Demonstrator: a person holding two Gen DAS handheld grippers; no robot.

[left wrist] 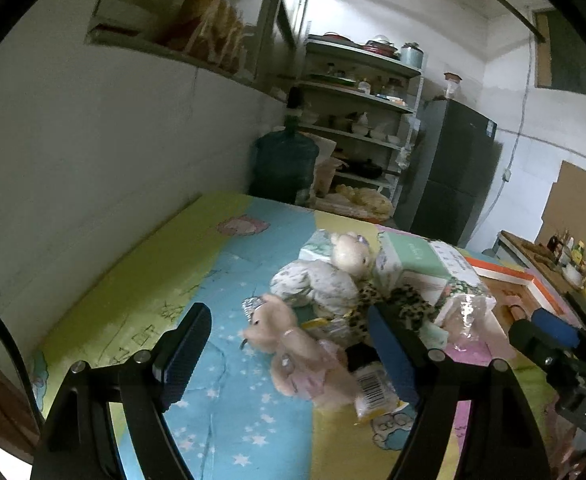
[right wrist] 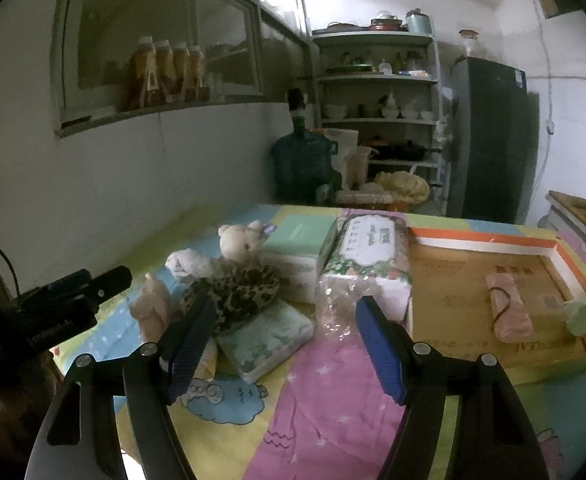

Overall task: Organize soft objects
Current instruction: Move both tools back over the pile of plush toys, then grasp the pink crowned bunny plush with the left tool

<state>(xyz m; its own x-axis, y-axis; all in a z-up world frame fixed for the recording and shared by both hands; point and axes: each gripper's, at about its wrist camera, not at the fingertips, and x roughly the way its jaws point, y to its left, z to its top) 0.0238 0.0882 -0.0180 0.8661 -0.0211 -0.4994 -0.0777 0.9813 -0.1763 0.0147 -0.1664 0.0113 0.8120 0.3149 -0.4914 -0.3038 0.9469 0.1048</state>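
Box (right wrist: 489, 300): two items in; toys (right wrist: 229, 276), tissue packs (right wrist: 365, 264) heaped outside (both grippers' fingers apart, empty)

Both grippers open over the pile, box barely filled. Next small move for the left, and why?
Probably ease the left gripper down and close on the pale pink plush toy. It lies between the open jaws, at the near edge of the pile, with nothing on top. The shallow cardboard box with the orange-and-white rim has room.

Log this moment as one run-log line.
left gripper: jaws open, over pink plush | right gripper: jaws open, empty | tissue pack: on sheet | tray: rolled pink cloth inside
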